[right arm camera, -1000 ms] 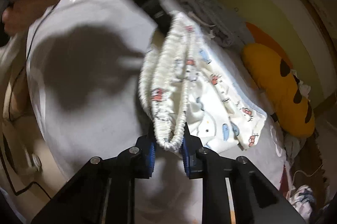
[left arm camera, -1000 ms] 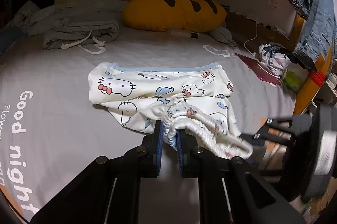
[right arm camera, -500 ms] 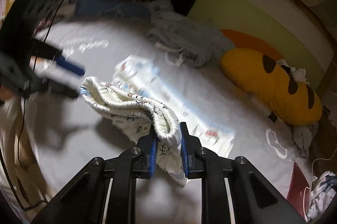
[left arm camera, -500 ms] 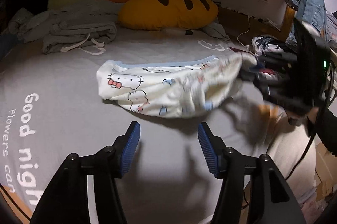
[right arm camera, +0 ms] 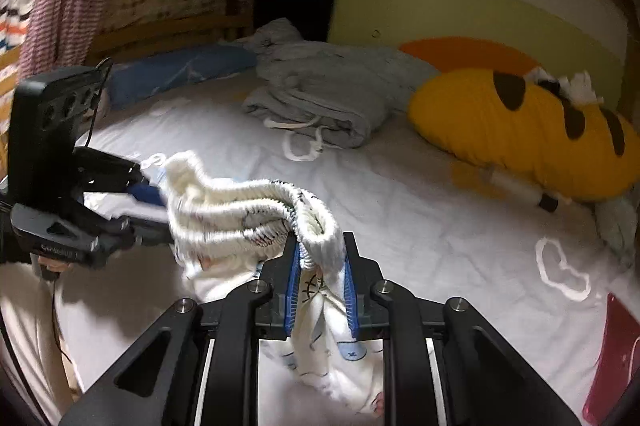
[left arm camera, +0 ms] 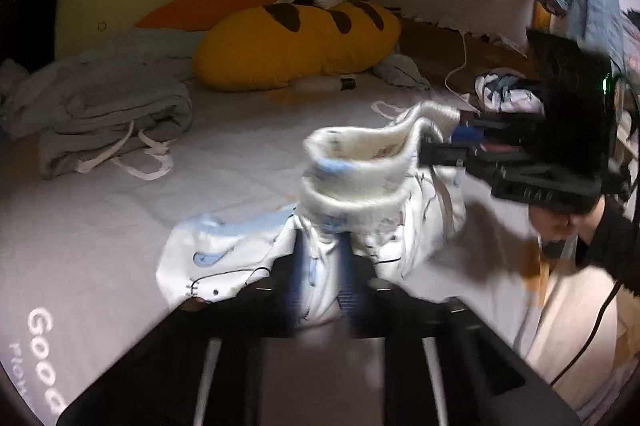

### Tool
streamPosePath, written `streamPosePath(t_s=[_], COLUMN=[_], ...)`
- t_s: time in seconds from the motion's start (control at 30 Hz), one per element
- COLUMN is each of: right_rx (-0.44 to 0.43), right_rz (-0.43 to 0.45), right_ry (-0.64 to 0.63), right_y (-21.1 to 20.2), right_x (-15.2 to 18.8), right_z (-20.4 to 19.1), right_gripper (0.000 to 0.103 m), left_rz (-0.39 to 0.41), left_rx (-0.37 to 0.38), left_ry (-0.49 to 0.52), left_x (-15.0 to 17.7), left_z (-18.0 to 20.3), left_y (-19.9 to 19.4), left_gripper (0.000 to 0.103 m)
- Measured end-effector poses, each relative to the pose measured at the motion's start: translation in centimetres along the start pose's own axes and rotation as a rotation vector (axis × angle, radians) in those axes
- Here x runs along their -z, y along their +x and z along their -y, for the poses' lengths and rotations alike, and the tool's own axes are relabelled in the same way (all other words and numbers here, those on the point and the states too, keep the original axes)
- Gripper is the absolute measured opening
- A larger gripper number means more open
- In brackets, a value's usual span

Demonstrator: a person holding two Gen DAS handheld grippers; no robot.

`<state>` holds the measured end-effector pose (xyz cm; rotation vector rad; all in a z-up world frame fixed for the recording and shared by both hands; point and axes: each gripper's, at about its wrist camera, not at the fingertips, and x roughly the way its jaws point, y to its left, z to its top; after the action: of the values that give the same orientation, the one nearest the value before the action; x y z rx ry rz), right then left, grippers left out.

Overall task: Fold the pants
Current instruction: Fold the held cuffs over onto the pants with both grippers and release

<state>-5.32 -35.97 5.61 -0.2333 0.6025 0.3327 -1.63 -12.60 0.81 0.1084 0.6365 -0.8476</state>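
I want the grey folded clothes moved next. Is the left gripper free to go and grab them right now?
Probably not: the left gripper is shut on the printed pants, which the right gripper also grips. The bed between it and the grey clothes looks unobstructed.

Left gripper [left arm camera: 322, 280] — jaws have just been closing, now pinched tight on the pants [left arm camera: 360, 169], cloth bunched between the blue pads; it points down toward the bed. Blurred in its own view.

Right gripper [right arm camera: 320, 282] — jaws narrow, clamped on the ribbed waistband, tilted downward. In the left view it reaches in from the right edge, roughly level, with a hand [left arm camera: 560, 222] in a dark sleeve under its body. Both grippers sit near each other above the bed's near edge.
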Motion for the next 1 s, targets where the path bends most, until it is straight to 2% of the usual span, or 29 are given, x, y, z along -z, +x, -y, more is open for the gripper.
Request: streamPosePath(t_s=[0.13, 0.2, 0.27, 0.3, 0.37, 0.47, 0.53, 0.6, 0.63, 0.67, 0.77, 0.83, 0.87, 0.97, 1.0], right_rx=[0.037, 0.067, 0.103, 0.125, 0.138, 0.115, 0.029, -0.037, -0.058, -0.062, -0.006, 0.009, 0.009, 0.001, -0.005], right_rz=[-0.048, -0.080, -0.110, -0.116, -0.108, -0.078, -0.056, -0.074, -0.088, -0.106, -0.147, -0.182, -0.205, -0.251, -0.259], right_ry=[0.060, 0.088, 0.110, 0.122, 0.158, 0.270, 0.349, 0.376, 0.375, 0.359, 0.312, 0.327, 0.340, 0.351, 0.347], right_y=[1.9, 2.8, 3.2, 3.2, 2.4, 0.0, -1.6, -2.2, -2.3, -2.4, -2.3, -1.9, -1.6, -0.9, -0.8], right_x=[0.5, 1.0, 1.5, 1.6, 1.8, 2.3, 3.1, 3.9, 4.3, 4.8, 5.5, 6.0, 6.3, 7.0, 7.1], right_z=[1.4, 2.0, 2.4, 2.6, 3.3, 4.8, 5.4, 5.2, 4.8, 4.2, 3.0, 3.0, 3.1, 3.4, 3.3], right_gripper=[0.020, 0.024, 0.042, 0.047, 0.047, 0.047, 0.047, 0.046, 0.042, 0.040, 0.040, 0.040, 0.040, 0.040, 0.037], left_rz=[0.009, -0.001, -0.025, -0.038, -0.059, -0.056, -0.041, -0.030, -0.036, -0.042, -0.074, -0.092, -0.106, -0.135, -0.137], left_rx=[-0.017, -0.032, -0.074, -0.101, -0.150, -0.162, -0.113, -0.051, -0.011, 0.005, -0.023, -0.040, -0.040, -0.027, -0.026], left_ry=[-0.061, -0.088, -0.092, -0.084, -0.063, -0.081, -0.114, -0.128, -0.117, -0.102, -0.044, -0.038, -0.045, -0.065, -0.058], left_x=[-1.1, -1.2, -1.0, -0.8, -0.4, 0.2, 0.4, 0.6, 0.8, 0.8, 1.2, 1.5, 1.7, 2.5, 2.7], left_z=[-1.4, -2.0, -2.3, -2.3, -2.4, -2.9, -3.3, -3.4, -3.2, -2.8, -1.7, -1.5, -1.5, -1.8, -1.8], left_y=[1.7, 2.4, 3.2, 3.6, 4.0, 3.1, 1.7, 0.3, -0.2, -0.5, -0.5, 0.3, 0.7, 1.8, 1.9], left_gripper=[0.009, 0.009, 0.009, 0.009, 0.009, 0.009, 0.009, 0.010, 0.013, 0.013, 0.016, 0.027, 0.028, 0.028, 0.022])
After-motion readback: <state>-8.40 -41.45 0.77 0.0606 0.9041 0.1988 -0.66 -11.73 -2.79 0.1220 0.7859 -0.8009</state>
